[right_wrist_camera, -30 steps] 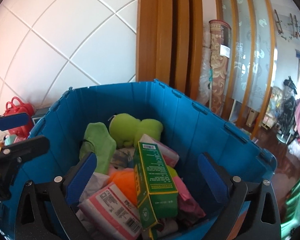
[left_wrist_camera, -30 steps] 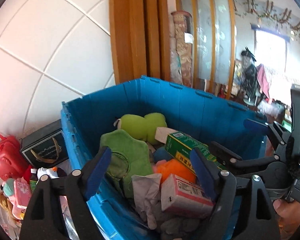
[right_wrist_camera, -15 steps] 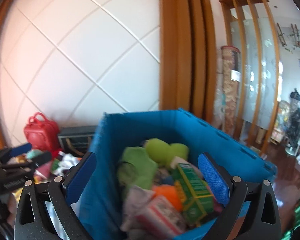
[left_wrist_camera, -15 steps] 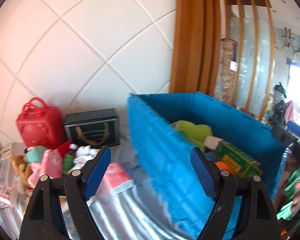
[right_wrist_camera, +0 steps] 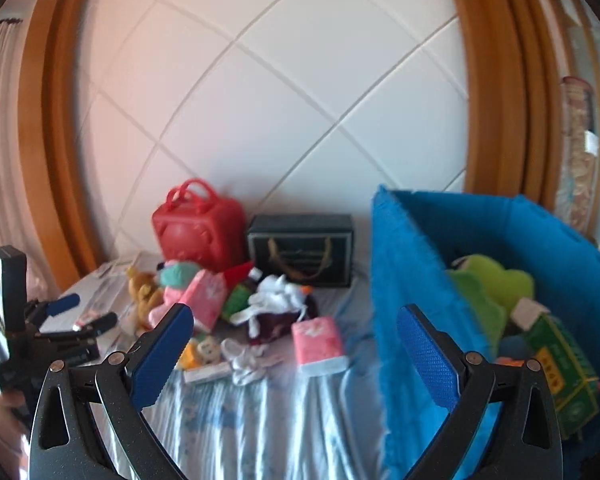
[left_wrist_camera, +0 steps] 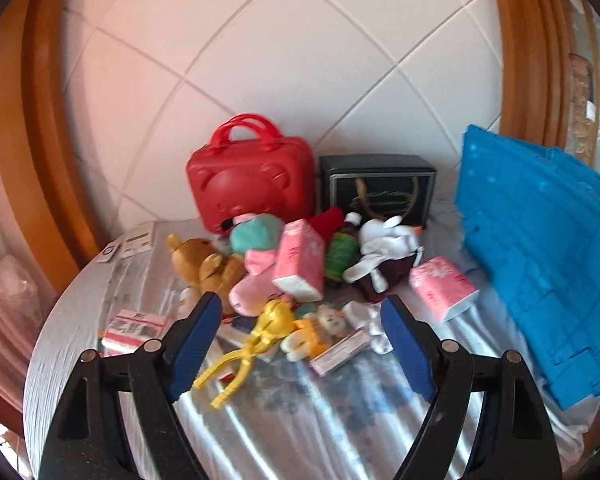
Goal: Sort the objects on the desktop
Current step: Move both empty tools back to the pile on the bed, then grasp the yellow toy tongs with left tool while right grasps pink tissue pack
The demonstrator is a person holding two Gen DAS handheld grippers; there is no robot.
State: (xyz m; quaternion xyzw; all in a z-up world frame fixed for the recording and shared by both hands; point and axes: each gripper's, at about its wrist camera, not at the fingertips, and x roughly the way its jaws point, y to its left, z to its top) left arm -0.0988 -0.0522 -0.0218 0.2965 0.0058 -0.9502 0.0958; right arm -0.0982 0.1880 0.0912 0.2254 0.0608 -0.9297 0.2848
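Note:
A heap of small items lies on the table: a brown plush bear (left_wrist_camera: 204, 266), pink tissue packs (left_wrist_camera: 442, 288) (right_wrist_camera: 320, 344), a white plush (left_wrist_camera: 384, 250), yellow tongs (left_wrist_camera: 252, 350). A blue crate (left_wrist_camera: 540, 260) stands to the right and shows in the right wrist view (right_wrist_camera: 412, 280) holding a green plush (right_wrist_camera: 496, 280) and a green box (right_wrist_camera: 560, 364). My left gripper (left_wrist_camera: 300, 344) is open and empty, just short of the heap; it also shows in the right wrist view (right_wrist_camera: 82, 314). My right gripper (right_wrist_camera: 296, 356) is open and empty by the crate's left wall.
A red toy case (left_wrist_camera: 252, 172) and a black gift box (left_wrist_camera: 376, 188) stand against the tiled wall behind the heap. The round table (left_wrist_camera: 68, 320) has a shiny light cloth. A wooden frame borders the wall on both sides.
Both grippers have swung left, away from above the crate's contents toward the heap on the table. Both stay open and empty.

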